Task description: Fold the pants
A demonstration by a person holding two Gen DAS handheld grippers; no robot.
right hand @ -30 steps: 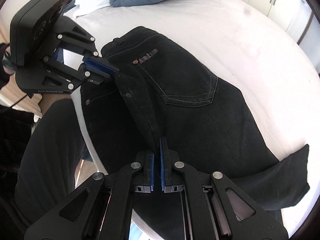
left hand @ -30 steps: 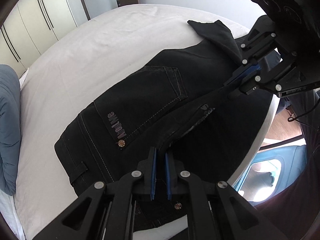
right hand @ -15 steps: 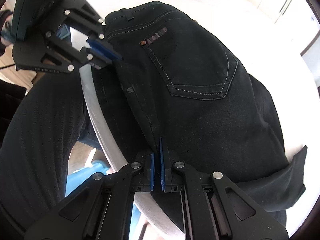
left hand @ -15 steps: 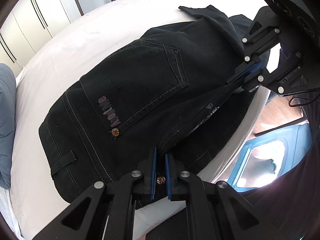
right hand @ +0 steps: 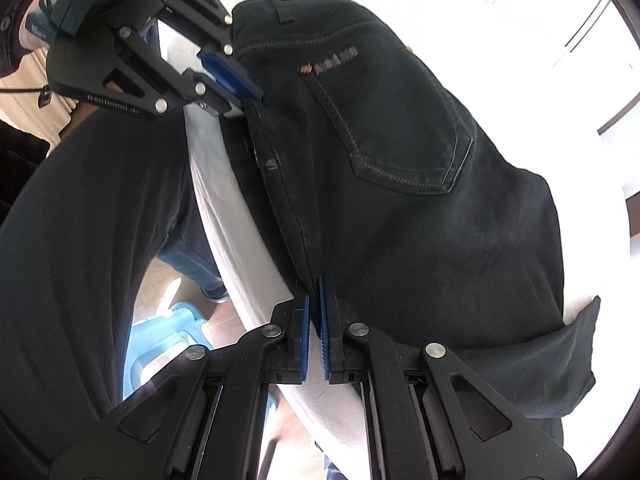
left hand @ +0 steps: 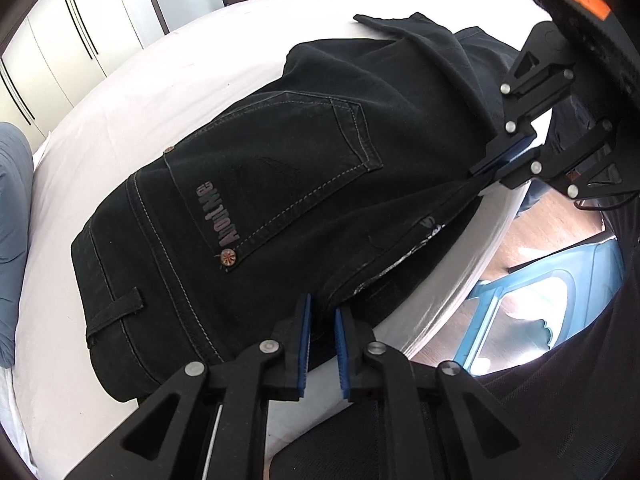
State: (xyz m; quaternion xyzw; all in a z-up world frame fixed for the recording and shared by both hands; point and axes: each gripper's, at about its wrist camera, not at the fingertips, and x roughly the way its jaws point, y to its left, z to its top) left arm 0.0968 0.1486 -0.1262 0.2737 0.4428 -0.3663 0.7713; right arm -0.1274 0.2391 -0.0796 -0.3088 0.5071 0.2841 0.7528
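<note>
White bed (left hand: 120, 128): black pants (left hand: 320, 168), blue-grey pillow (left hand: 12, 208) on it.

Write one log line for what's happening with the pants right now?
step: fold laid | black pants: on white bed | left gripper: opening, releasing edge | right gripper: shut on pants

One pair of black pants (left hand: 304, 184) lies on one white bed (left hand: 168, 80). It shows one back pocket (right hand: 400, 120), one belt loop (left hand: 114, 312) and two copper rivets (left hand: 229, 258). Two grippers are in view, left gripper (left hand: 322, 320) and right gripper (right hand: 314, 308). Far left lies one blue-grey pillow (left hand: 12, 208), possibly a folded blanket. On the floor to the right stands one blue plastic chair (left hand: 532, 304).
</note>
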